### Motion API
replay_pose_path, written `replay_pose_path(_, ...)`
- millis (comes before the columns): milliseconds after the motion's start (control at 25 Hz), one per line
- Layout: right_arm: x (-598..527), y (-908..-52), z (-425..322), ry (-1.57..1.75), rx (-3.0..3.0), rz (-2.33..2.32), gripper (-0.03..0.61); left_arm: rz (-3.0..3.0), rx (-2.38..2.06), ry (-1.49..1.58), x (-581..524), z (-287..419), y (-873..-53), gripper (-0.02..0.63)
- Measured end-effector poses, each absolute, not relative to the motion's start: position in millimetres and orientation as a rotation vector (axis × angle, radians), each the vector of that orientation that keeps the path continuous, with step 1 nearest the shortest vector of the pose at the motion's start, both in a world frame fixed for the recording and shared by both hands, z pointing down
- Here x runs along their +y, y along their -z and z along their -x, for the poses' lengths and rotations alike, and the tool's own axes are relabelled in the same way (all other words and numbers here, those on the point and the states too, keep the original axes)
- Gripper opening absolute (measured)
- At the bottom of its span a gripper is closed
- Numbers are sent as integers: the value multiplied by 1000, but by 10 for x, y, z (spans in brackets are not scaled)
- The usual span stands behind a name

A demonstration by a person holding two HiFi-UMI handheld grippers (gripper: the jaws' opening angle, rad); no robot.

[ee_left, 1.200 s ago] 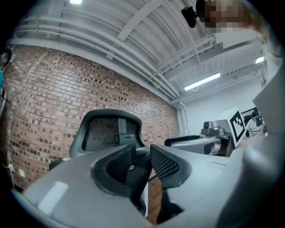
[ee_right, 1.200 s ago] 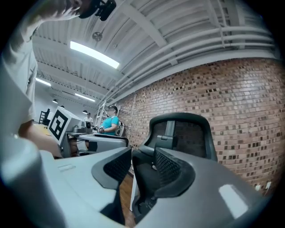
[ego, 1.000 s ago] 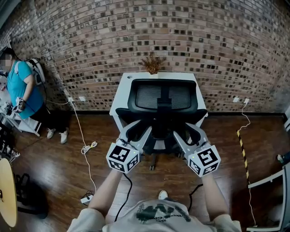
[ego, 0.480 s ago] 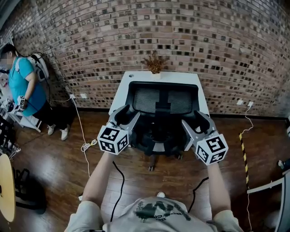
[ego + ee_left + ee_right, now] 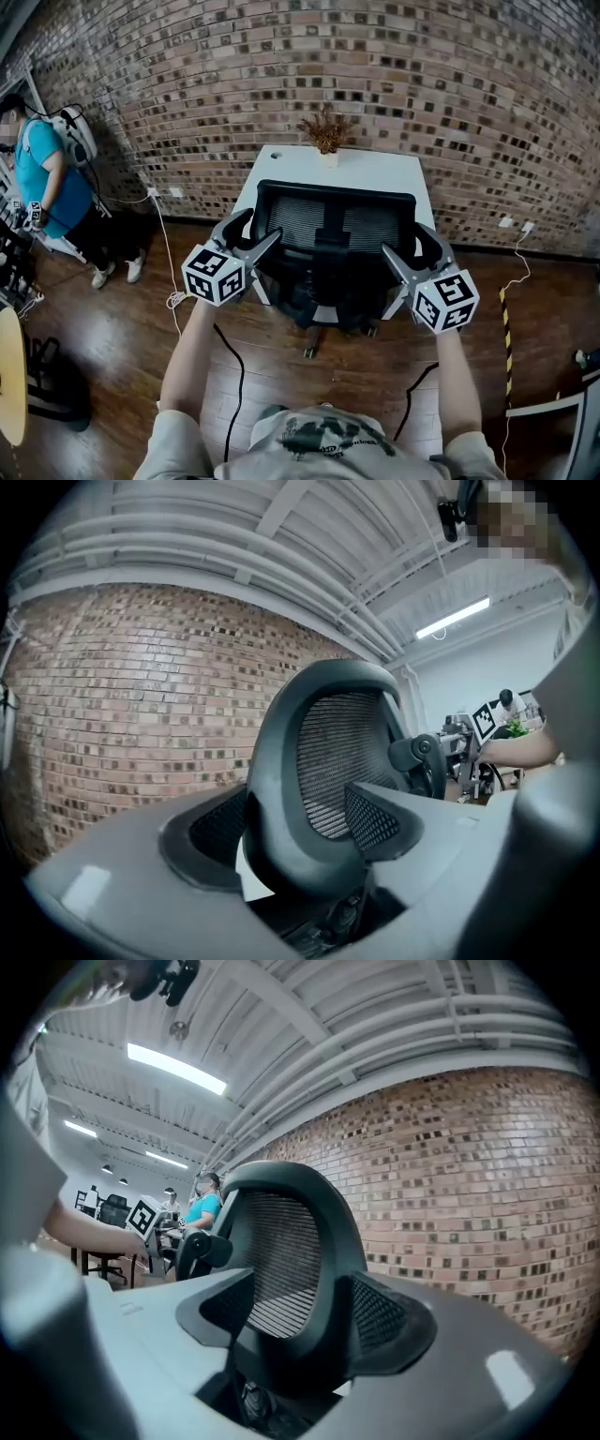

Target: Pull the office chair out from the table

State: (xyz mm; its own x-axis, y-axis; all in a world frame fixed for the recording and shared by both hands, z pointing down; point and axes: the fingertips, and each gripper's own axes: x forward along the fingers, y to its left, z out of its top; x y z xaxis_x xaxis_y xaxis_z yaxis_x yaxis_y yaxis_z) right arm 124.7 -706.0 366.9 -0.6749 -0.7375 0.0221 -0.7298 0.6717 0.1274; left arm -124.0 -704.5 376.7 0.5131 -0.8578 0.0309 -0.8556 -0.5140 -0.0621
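- Black mesh office chair stands mid-picture in the head view. Its backrest is close to the front edge of the white surface at its 12 o'clock, and a brick wall rises just behind that surface.
- Both forearms reach straight forward and level, marker cubes turned up toward the head camera.
- The left gripper sits at the backrest's 9 o'clock edge. Its jaws have just been opening and stand wide and released, and its own view shows the backrest rim between them.
- The right gripper sits at the 3 o'clock edge. Its jaws have also just been opening, spread and released, straddling the rim on that side.
- Bare wooden floor stretches from the chair's 6 o'clock back to the person's feet.
- A white cable trails at 8 o'clock and a yellow-black strip lies at 4 o'clock.
- A bystander in a teal top stands well apart at 9 o'clock.
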Motion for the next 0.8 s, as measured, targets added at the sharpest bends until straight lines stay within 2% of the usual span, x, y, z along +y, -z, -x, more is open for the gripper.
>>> replay_pose_path(240,-7107,-3645,-1298,177,-2840,-1191,308,2718,1478,74,-7222,1240,-3717,365)
replay_pose_path(280,-7106,-3610,-1318,173,-2849,-1195,333,2719,1470,81,-7247,1237,-3705,370)
replay_pose_path(800,-7577,-3641,-1140,64,-2824,-1185,336,2715,1447,43,-7372,1148,-3710,362)
